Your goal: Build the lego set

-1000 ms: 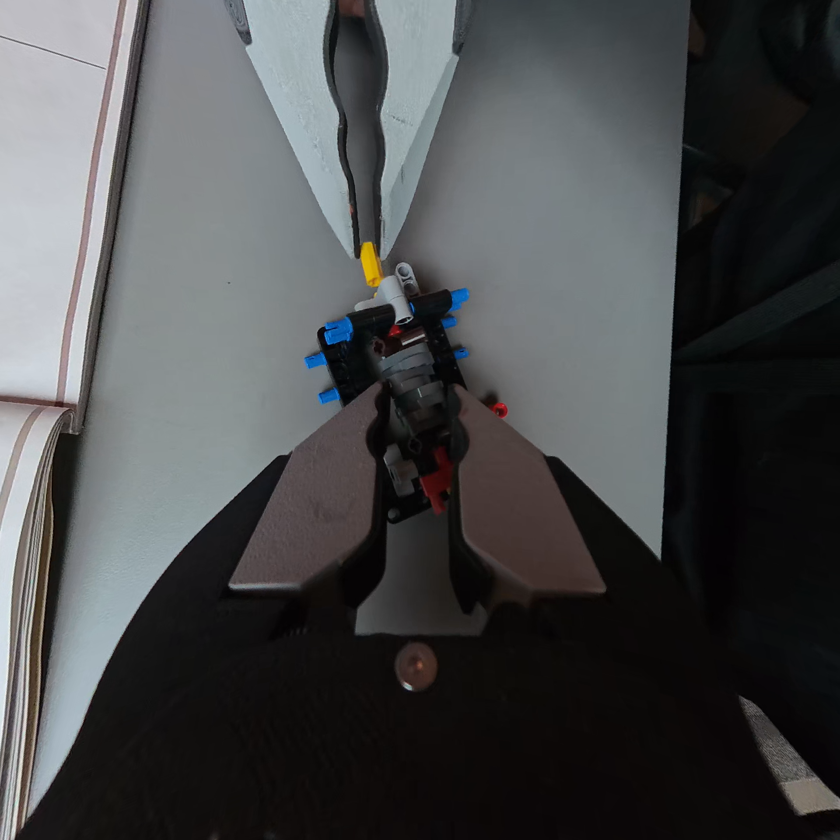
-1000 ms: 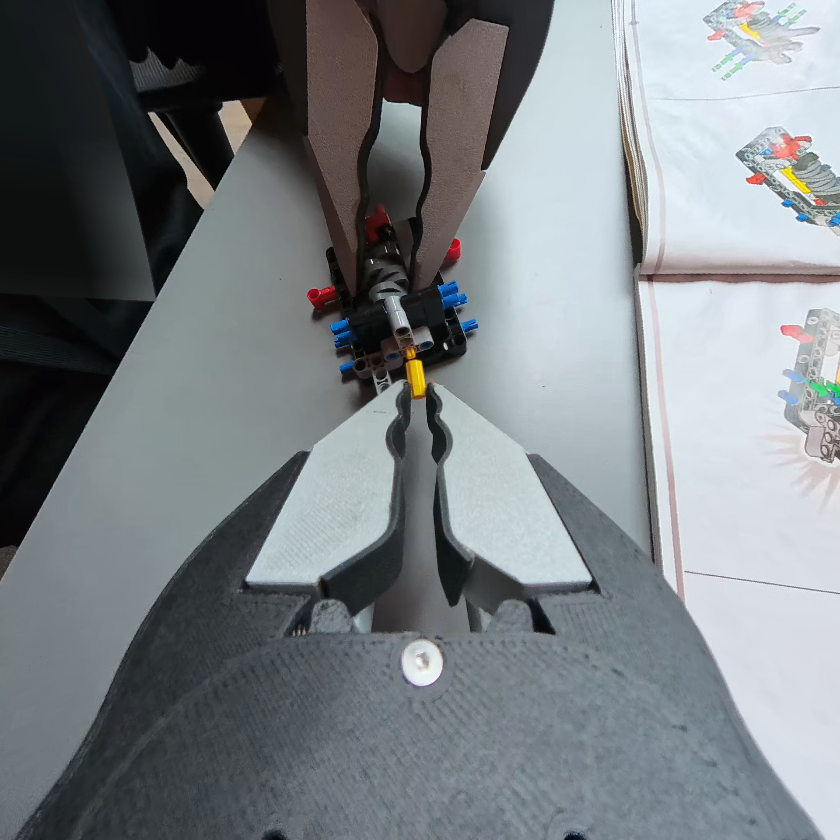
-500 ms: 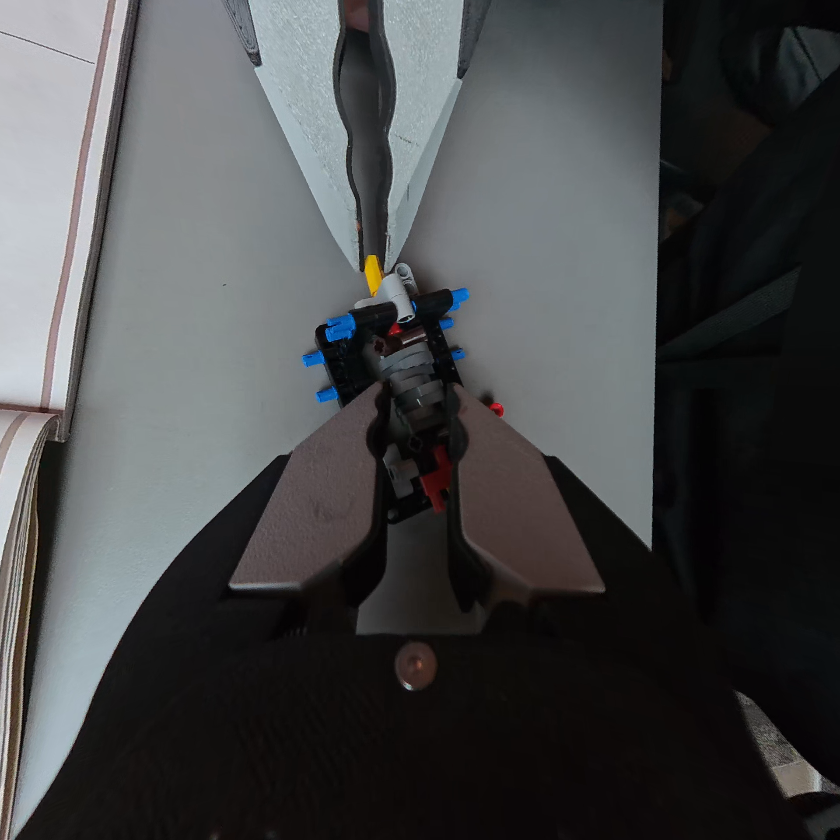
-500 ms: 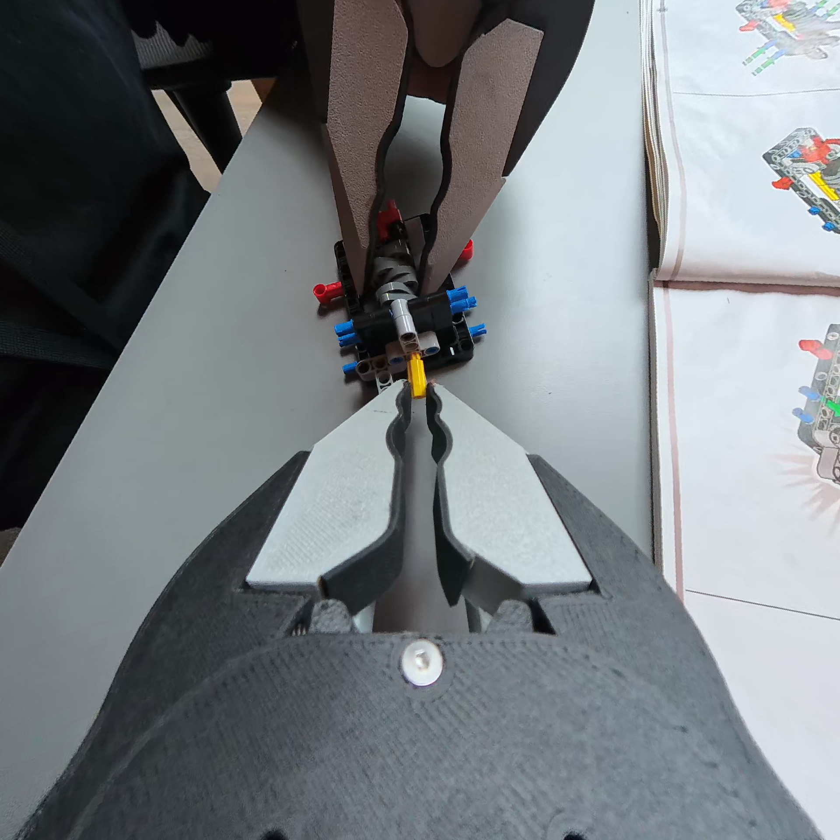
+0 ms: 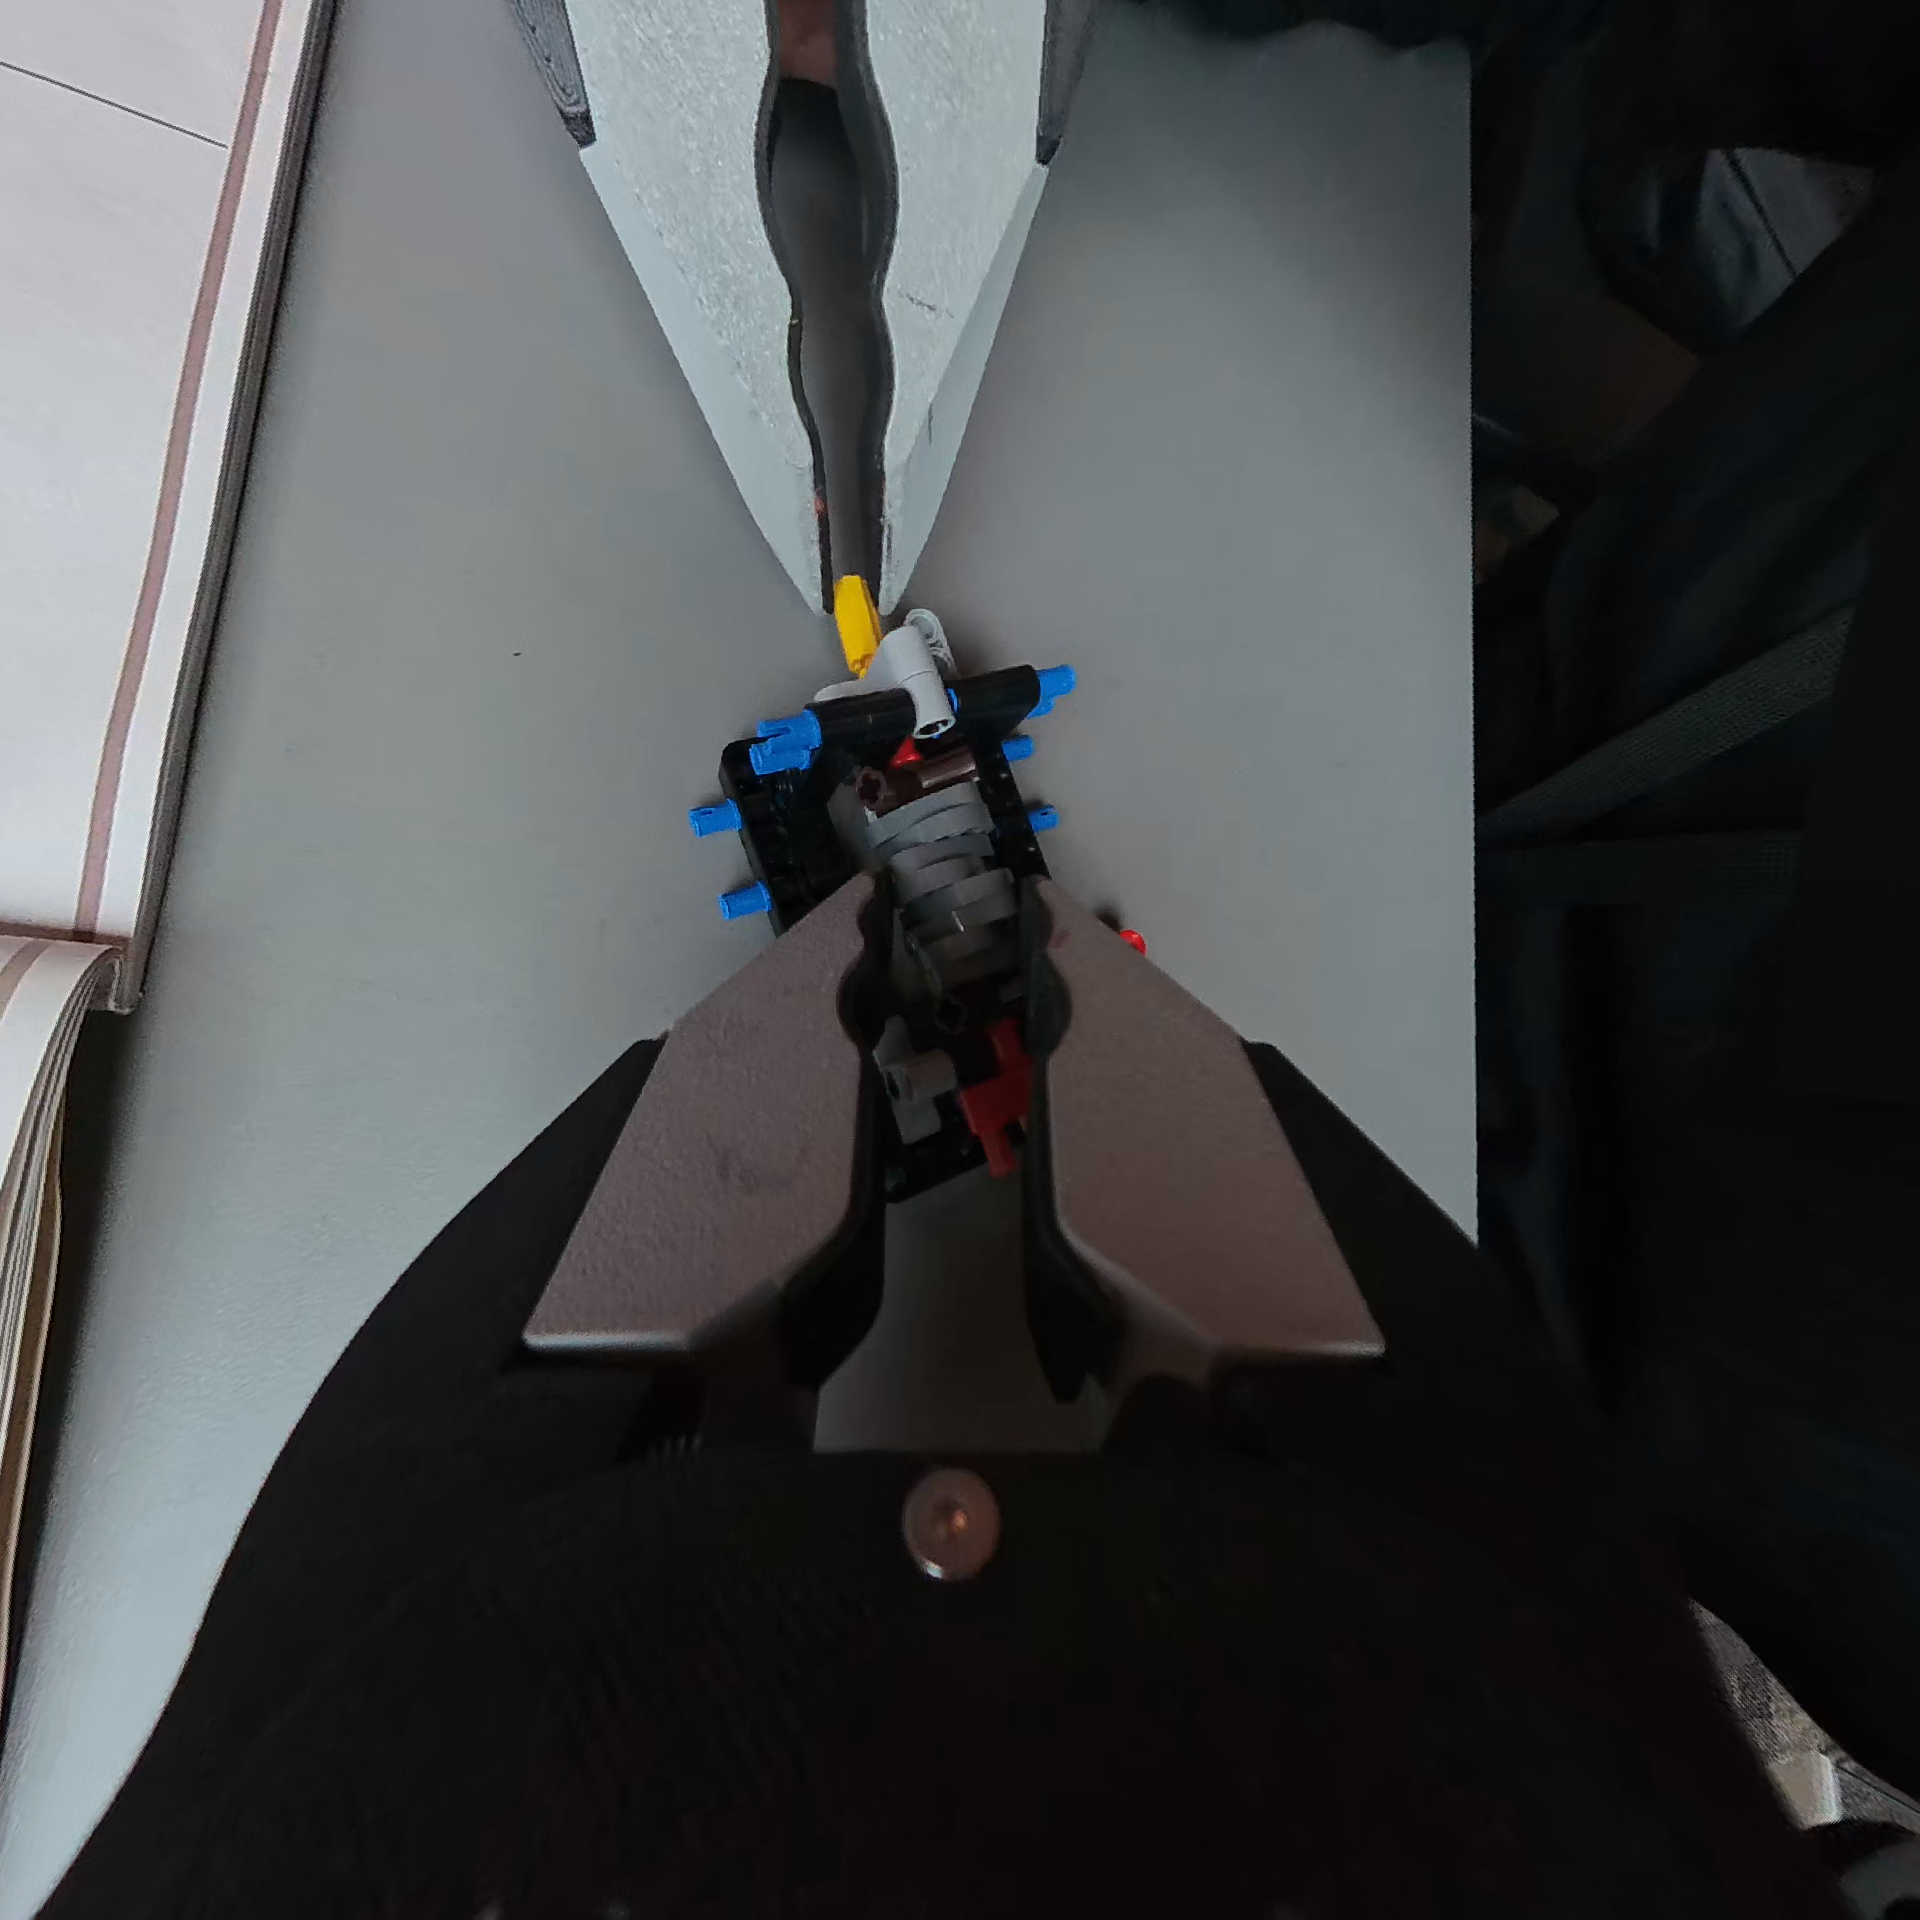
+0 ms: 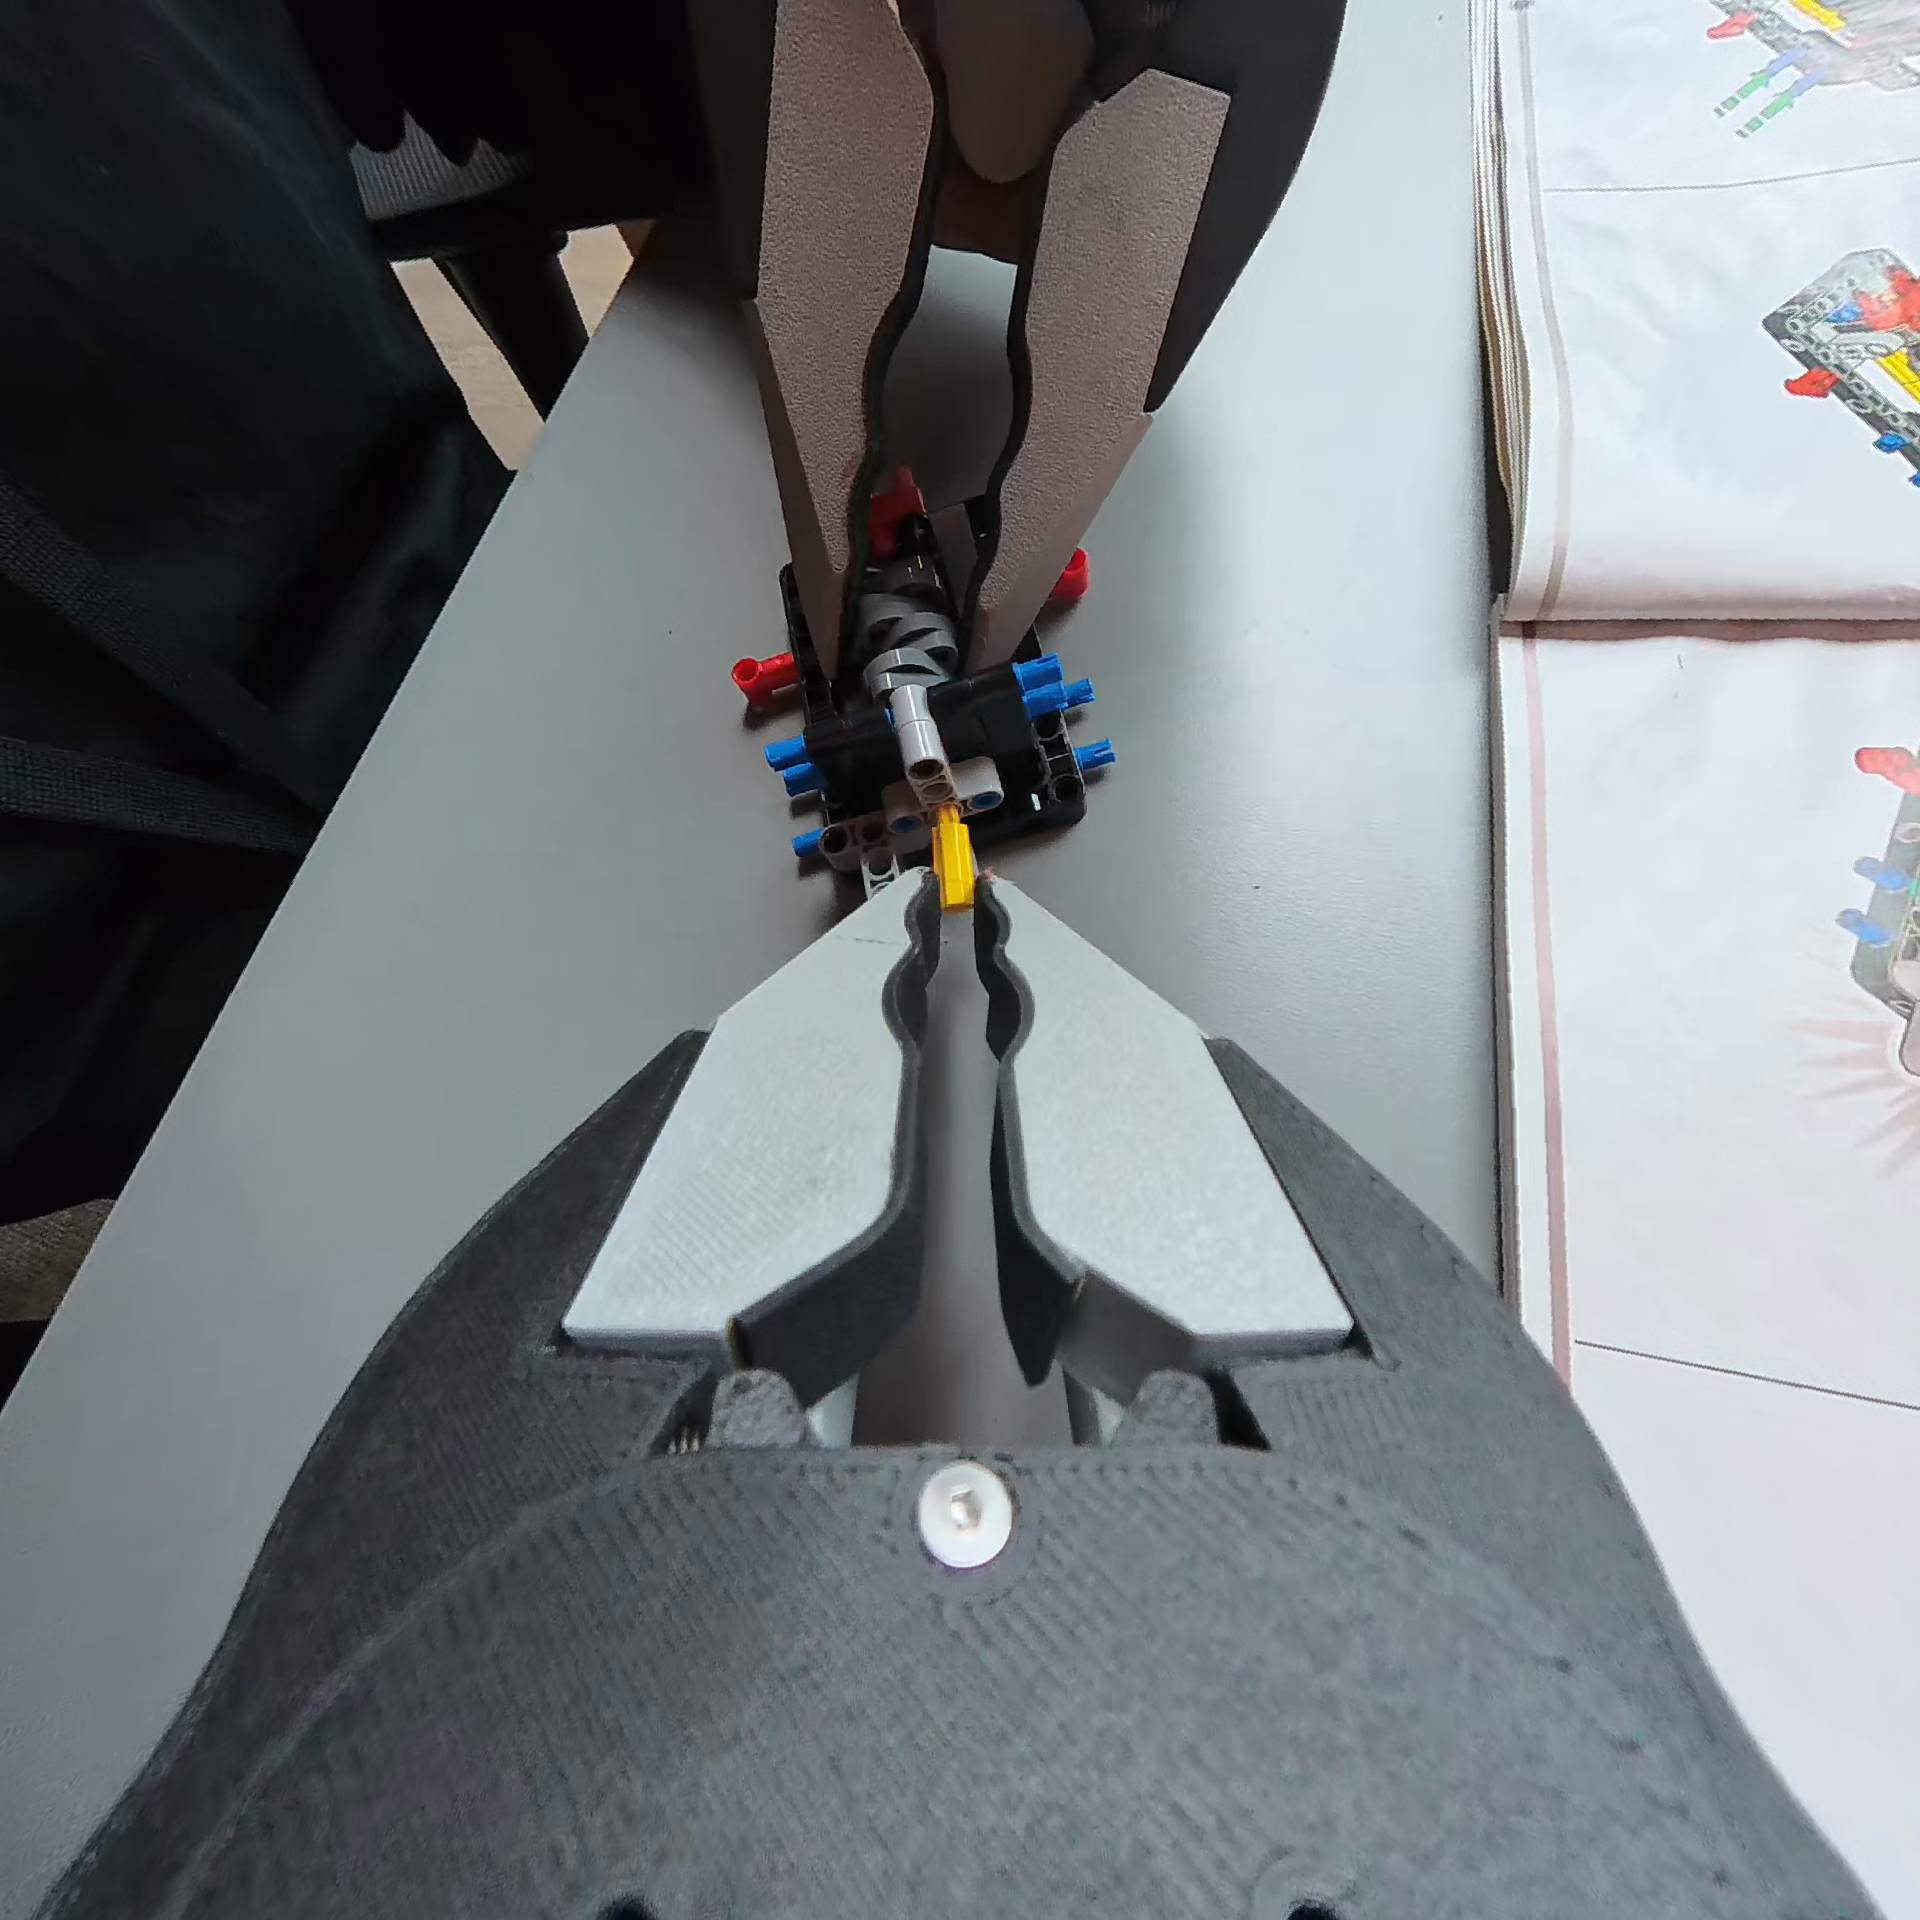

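Observation:
A small lego assembly (image 5: 883, 810), a black frame with blue pins, red pins and a grey worm gear, sits on the grey table (image 5: 416, 727). My left gripper (image 5: 951, 914), brown, is shut on the assembly around the grey gear. My right gripper (image 6: 954, 891), light grey, is shut on a yellow pin (image 6: 951, 857) whose far end touches the grey connector (image 6: 925, 753) at the assembly's near end. The right gripper (image 5: 854, 603) also shows at the top of the left wrist view, with the yellow pin (image 5: 856, 629). The left gripper (image 6: 906, 644) shows at the top of the right wrist view.
An open instruction booklet (image 6: 1714, 727) lies along the table's right side in the right wrist view, and on the left (image 5: 94, 520) in the left wrist view. The table edge (image 5: 1470, 727) drops off to a dark area with a chair. One gripper's finger ends stand about 5 centimetres off the other's.
The yellow pin has moved in against the grey connector of the assembly. Both grippers have kept their hold.

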`<action>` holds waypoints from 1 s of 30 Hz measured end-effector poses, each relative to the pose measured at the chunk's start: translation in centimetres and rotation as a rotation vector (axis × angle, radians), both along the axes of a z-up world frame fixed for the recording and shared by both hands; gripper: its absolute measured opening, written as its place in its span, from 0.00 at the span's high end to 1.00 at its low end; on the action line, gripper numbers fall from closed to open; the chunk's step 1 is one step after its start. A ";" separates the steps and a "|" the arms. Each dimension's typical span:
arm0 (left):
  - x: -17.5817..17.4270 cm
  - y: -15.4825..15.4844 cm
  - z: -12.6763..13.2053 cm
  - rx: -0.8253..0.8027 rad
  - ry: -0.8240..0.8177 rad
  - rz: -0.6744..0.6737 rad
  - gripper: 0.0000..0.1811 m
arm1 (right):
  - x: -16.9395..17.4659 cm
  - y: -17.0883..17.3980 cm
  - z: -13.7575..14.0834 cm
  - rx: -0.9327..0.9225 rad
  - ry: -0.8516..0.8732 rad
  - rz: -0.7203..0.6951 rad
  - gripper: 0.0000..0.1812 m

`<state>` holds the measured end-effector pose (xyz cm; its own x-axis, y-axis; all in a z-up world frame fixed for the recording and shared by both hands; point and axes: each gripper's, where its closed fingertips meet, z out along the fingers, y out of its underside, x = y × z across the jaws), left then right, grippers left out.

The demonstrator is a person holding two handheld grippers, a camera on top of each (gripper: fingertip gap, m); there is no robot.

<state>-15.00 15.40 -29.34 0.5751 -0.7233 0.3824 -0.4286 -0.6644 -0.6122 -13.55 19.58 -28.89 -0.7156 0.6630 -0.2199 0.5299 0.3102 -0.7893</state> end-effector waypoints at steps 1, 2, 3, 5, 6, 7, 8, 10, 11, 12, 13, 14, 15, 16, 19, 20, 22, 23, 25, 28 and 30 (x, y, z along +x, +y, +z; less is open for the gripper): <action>0.0 0.0 0.0 0.002 0.004 0.000 0.88 | 0.0 0.0 0.0 -0.001 -0.003 0.002 0.98; 0.0 0.0 0.0 0.005 0.010 -0.002 0.88 | 0.0 0.0 0.0 -0.006 -0.006 0.003 0.98; 0.0 0.0 0.0 0.009 0.021 -0.004 0.88 | 0.0 0.0 0.1 -0.013 -0.009 0.005 0.98; -0.1 0.1 -0.1 0.026 0.061 -0.009 0.88 | 0.1 -0.1 0.2 -0.028 -0.015 0.013 0.98; -0.3 0.2 -0.1 0.050 0.100 -0.012 0.88 | 0.2 0.0 0.1 -0.030 -0.021 0.015 0.98; -0.5 0.4 -0.1 0.086 0.150 -0.018 0.88 | 0.2 0.0 0.1 -0.027 -0.024 0.014 0.98; -0.6 0.4 -0.2 0.120 0.199 -0.034 0.88 | 0.2 0.1 0.0 -0.024 -0.025 0.010 0.98; -0.6 0.4 -0.2 0.158 0.252 -0.068 0.88 | 0.1 0.3 -0.2 -0.014 -0.033 -0.012 0.98; -0.6 0.3 -0.2 0.164 0.256 -0.080 0.88 | -0.1 0.6 -0.4 -0.005 -0.045 -0.033 0.98; -0.5 0.3 -0.2 0.165 0.246 -0.089 0.88 | -0.1 0.8 -0.8 0.007 -0.068 -0.046 0.98; -0.5 0.3 -0.2 0.165 0.228 -0.097 0.88 | 0.0 1.0 -1.2 0.020 -0.094 -0.051 0.98; -0.5 0.4 -0.2 0.166 0.211 -0.102 0.88 | 0.1 1.0 -1.4 0.025 -0.107 -0.049 0.98; -0.5 0.4 -0.2 0.168 0.196 -0.104 0.88 | 0.1 1.0 -1.4 0.030 -0.107 -0.053 0.98; -0.5 0.4 -0.2 0.176 0.193 -0.108 0.88 | 0.0 1.2 -1.5 0.046 -0.095 -0.062 0.98; -0.5 0.4 -0.2 0.204 0.218 -0.116 0.88 | -0.1 1.8 -1.5 0.112 -0.039 -0.080 0.92; -0.5 0.4 -0.2 0.209 0.222 -0.118 0.88 | -0.3 2.2 -1.5 0.141 -0.018 -0.099 0.88; -0.5 0.4 -0.2 0.211 0.222 -0.118 0.88 | -0.3 2.6 -1.3 0.183 0.019 -0.118 0.87; -0.4 0.4 -0.2 0.210 0.219 -0.116 0.88 | -0.3 2.4 -1.1 0.174 0.036 -0.117 0.88; -0.4 0.4 -0.2 0.208 0.212 -0.112 0.88 | 0.0 1.2 -0.6 0.107 0.026 -0.082 0.94; -0.4 0.4 -0.2 0.215 0.215 -0.113 0.88 | 0.2 -0.5 0.0 0.010 -0.010 -0.034 0.94; -0.4 0.4 -0.2 0.222 0.223 -0.114 0.88 | 0.0 -0.8 0.3 -0.034 -0.025 -0.028 0.94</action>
<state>-15.45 15.84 -29.52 0.5370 -0.8396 0.0819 -0.6325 -0.4650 -0.6195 -13.53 18.77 -28.61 -0.6909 0.6745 -0.2600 0.5574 0.2681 -0.7858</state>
